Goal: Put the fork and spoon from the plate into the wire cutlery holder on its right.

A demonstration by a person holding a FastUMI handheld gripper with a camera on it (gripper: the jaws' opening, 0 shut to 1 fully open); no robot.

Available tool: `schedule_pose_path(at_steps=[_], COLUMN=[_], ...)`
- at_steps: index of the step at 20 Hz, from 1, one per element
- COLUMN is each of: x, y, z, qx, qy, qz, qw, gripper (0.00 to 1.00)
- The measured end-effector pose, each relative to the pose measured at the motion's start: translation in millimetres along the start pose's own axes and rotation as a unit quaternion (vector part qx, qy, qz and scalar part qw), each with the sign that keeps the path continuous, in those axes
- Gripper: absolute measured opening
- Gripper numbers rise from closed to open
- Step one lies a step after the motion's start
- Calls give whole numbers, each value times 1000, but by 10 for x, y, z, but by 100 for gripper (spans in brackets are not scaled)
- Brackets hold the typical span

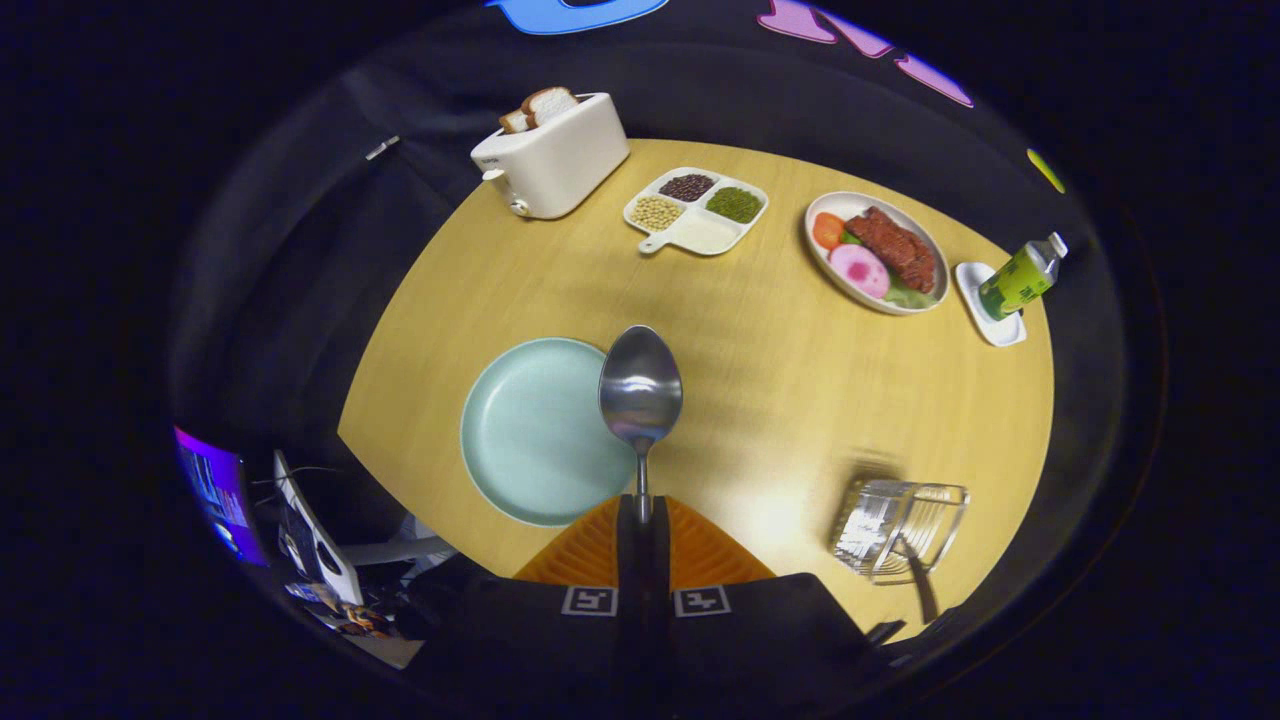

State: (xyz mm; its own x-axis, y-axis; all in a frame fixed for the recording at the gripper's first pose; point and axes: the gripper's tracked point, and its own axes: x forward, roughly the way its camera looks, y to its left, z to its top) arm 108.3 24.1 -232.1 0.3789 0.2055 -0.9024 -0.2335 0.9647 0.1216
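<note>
My gripper [642, 512] is shut on the handle of a metal spoon [640, 390], whose bowl sticks up ahead of the fingers, held high above the wooden table [780, 400]. Below and just left of the spoon lies the pale green plate [535, 430], with nothing on it. The wire cutlery holder [900, 527] stands to the right of the fingers near the table's front edge. A dark handle [922, 585] pokes out of it, probably the fork's.
At the back of the table stand a white toaster [553, 152] with bread, a divided white dish [697, 209] of beans, a plate of food [877, 252] and a green bottle [1020, 278] on a white coaster. Monitors [225, 495] sit off the table's left.
</note>
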Motion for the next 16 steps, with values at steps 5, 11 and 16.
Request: schedule_pose_path(at_steps=[5,11,16], x=[-531,-690,-499], y=[-733,-1485,-1740], z=[-273,-765,-1155], qx=[-15,1,32], qy=[14,78,169], qz=[-29,-46,-26], qw=[999,996,985], gripper=[6,6,6])
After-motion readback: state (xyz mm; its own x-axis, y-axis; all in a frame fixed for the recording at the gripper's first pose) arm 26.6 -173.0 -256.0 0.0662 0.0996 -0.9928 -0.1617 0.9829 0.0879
